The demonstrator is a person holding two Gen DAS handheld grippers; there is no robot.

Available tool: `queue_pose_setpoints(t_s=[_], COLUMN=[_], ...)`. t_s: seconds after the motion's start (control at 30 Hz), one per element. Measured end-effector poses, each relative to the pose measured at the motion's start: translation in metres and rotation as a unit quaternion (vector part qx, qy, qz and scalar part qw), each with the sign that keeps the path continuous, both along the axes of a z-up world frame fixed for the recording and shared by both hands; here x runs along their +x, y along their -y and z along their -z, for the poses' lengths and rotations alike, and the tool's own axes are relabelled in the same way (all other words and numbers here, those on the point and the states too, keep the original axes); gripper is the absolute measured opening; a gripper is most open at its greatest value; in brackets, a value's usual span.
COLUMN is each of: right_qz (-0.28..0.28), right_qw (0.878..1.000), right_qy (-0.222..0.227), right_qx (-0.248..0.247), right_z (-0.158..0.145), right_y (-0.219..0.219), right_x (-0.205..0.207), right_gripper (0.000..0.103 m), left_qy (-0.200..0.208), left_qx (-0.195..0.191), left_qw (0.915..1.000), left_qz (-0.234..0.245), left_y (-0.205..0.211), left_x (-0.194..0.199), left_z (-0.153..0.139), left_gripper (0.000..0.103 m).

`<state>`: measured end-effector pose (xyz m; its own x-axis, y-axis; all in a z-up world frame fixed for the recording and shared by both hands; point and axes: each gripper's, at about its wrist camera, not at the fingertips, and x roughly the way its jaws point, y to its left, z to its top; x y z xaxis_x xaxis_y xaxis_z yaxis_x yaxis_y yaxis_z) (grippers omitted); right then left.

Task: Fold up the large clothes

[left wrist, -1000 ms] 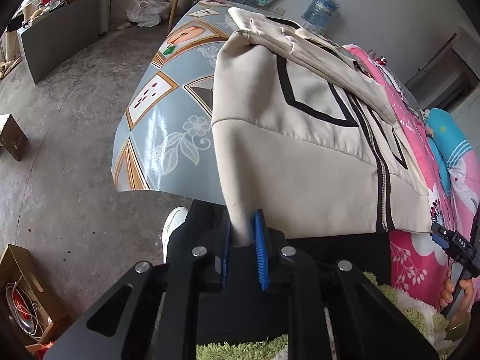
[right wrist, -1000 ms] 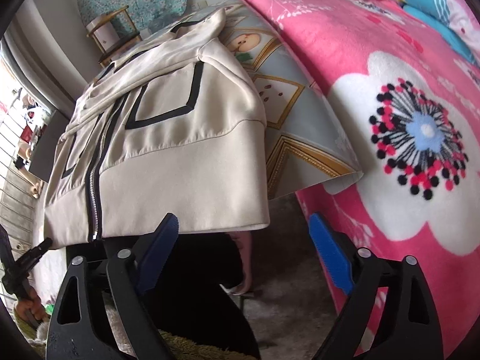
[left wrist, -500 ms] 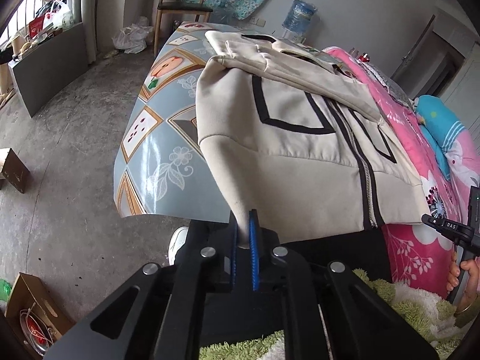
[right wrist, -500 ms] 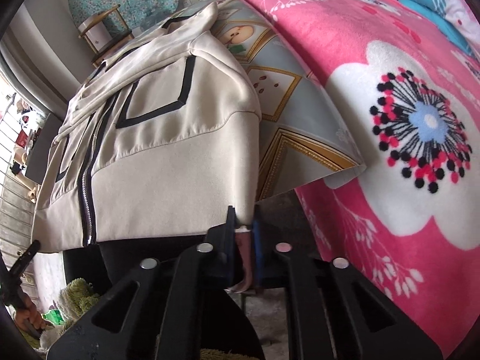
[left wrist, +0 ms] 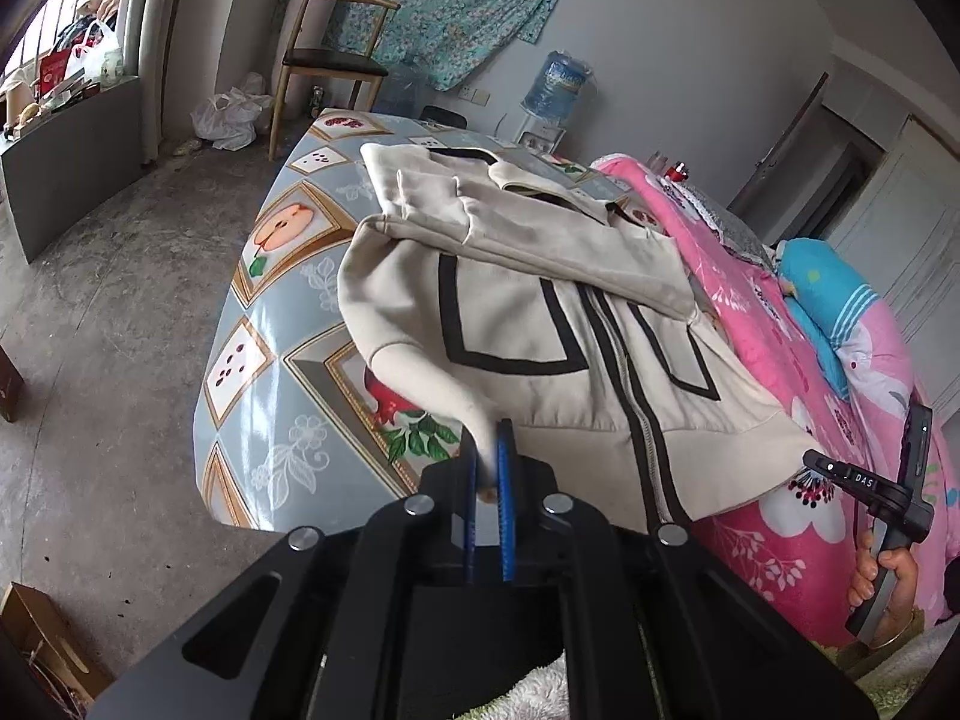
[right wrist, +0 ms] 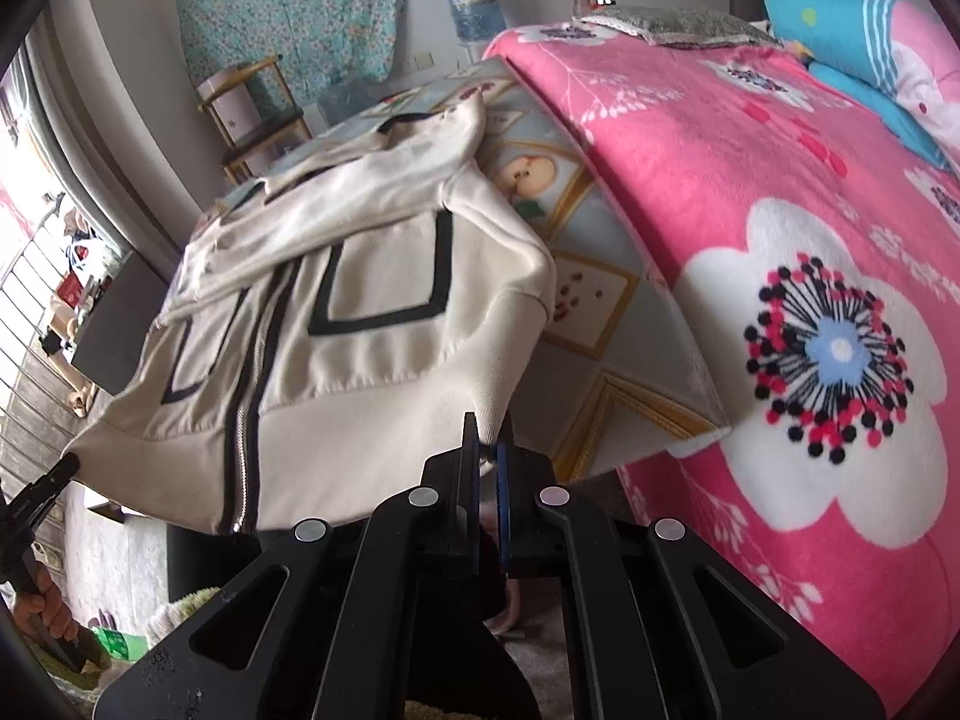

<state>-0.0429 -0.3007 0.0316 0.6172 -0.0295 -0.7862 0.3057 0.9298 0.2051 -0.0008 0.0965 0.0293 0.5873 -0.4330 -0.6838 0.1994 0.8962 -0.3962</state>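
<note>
The cream zip jacket (left wrist: 540, 324) lies front-up on the patterned bench (left wrist: 270, 324), collar toward 12 o'clock and hem toward 6 o'clock, with both hem corners raised off the surface. At 6 o'clock of the left wrist view, the left hand-held gripper (left wrist: 489, 468) is clamped on the left hem corner, only a narrow tongue of ribbed fabric between the blue pads; a grip that thin could slip out if the corner is carried forward quickly, and the hem would drop unevenly. The sleeves already lie folded across the chest, and a hard pull could drag them askew. The bench edge at 9 o'clock falls away to bare concrete floor (left wrist: 90, 330), so fabric swung that way could slide off. In the right wrist view, the right hand-held gripper (right wrist: 486, 456) is closed on the right hem corner at 6 o'clock. The pink blanket (right wrist: 780, 240) on the bed lies against the bench at 3 o'clock, leaving little side room there; the open room lies ahead, toward 12 o'clock over the jacket.
</note>
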Motion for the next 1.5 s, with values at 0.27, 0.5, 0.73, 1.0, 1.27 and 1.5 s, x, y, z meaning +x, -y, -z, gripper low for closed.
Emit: queue_pose_setpoints(t_s=[0.27, 0.5, 0.73, 1.0, 1.27, 1.5], right_qz=[0.003, 0.000, -0.011, -0.024, 0.021, 0.029], right_qw=[1.000, 0.999, 0.998, 0.998, 0.999, 0.998], right_qy=[0.022, 0.047, 0.067, 0.059, 0.029, 0.052], right_qx=[-0.008, -0.012, -0.018, -0.019, 0.006, 0.004], right_z=[-0.012, -0.020, -0.027, -0.002, 0.027, 0.003], right_y=[0.004, 0.007, 0.015, 0.029, 0.051, 0.061], right_x=[0.026, 0.066, 0.120, 0.200, 0.209, 0.170], right_gripper=[0.004, 0.004, 0.004, 0.005, 0.058, 0.061], left_qy=[0.006, 0.007, -0.006, -0.043, -0.040, -0.016], left_qx=[-0.019, -0.024, -0.025, -0.032, -0.025, 0.016], left_qw=[0.9997, 0.9995, 0.9991, 0.9967, 0.9929, 0.9940], left_qz=[-0.013, -0.018, -0.032, -0.060, -0.109, -0.107], left_y=[-0.005, -0.008, -0.013, -0.020, -0.037, -0.045], left_x=[0.035, 0.071, 0.118, 0.181, 0.184, 0.160], left_z=[-0.010, -0.014, -0.010, 0.022, 0.030, 0.011], left_gripper=[0.005, 0.005, 0.005, 0.006, 0.046, 0.046])
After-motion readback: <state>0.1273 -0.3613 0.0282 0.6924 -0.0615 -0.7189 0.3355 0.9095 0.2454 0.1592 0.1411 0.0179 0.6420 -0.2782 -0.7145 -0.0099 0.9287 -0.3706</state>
